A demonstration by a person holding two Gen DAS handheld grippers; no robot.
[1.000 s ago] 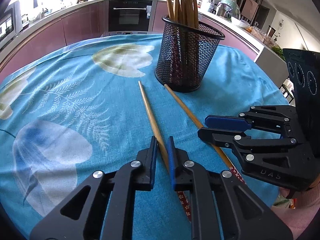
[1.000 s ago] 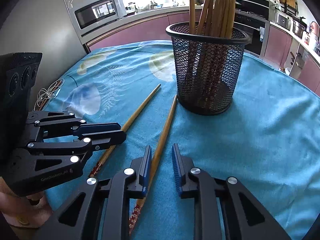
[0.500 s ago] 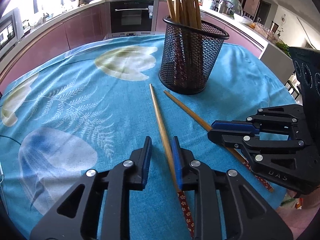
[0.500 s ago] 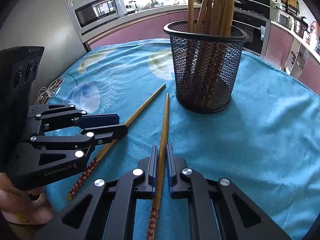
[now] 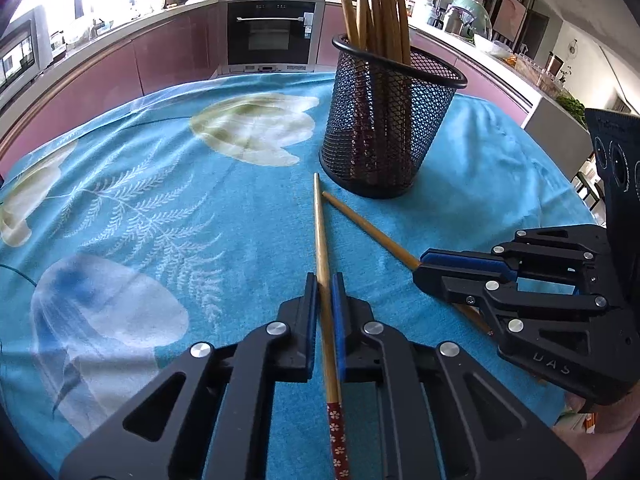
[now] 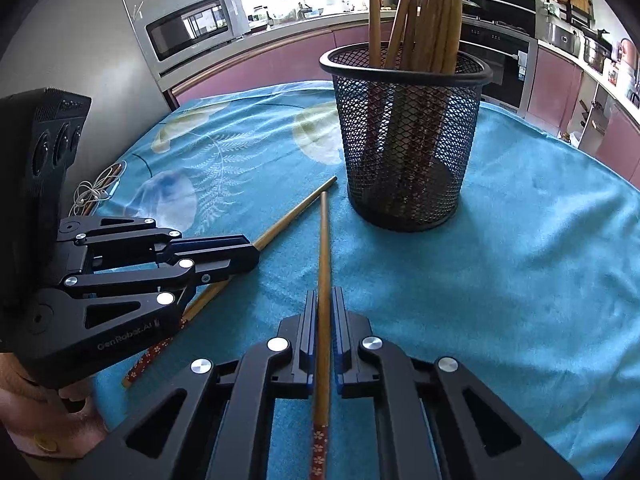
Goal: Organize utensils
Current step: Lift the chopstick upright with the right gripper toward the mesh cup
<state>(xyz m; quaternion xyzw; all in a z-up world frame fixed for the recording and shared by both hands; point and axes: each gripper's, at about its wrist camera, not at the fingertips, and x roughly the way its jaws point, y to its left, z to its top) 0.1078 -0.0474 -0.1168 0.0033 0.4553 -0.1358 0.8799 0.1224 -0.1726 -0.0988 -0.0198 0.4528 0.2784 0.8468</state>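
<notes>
1. Left gripper (image 5: pixel 325 284): clenched on the left chopstick (image 5: pixel 320 232), pads just closed onto its shaft; patterned red end trailing back under the jaws.
2. Right gripper (image 6: pixel 325 300): clenched on the right chopstick (image 6: pixel 323 248), grasp at mid-shaft, red end likewise behind.
3. Chopstick axes: both long axes running forward from the jaws toward the holder (image 5: pixel 390 128); thin tips nearly meeting, just short of its base, low over the blue cloth (image 5: pixel 140 200).
4. Holder: black mesh, upright, straight ahead of both grippers, already stocked with chopsticks standing on end.
5. Proximity: neither hand clearly nearer; right gripper lined up slightly more squarely on the holder.
6. Judgement: next move likely a lift and tip-up over the rim.
</notes>
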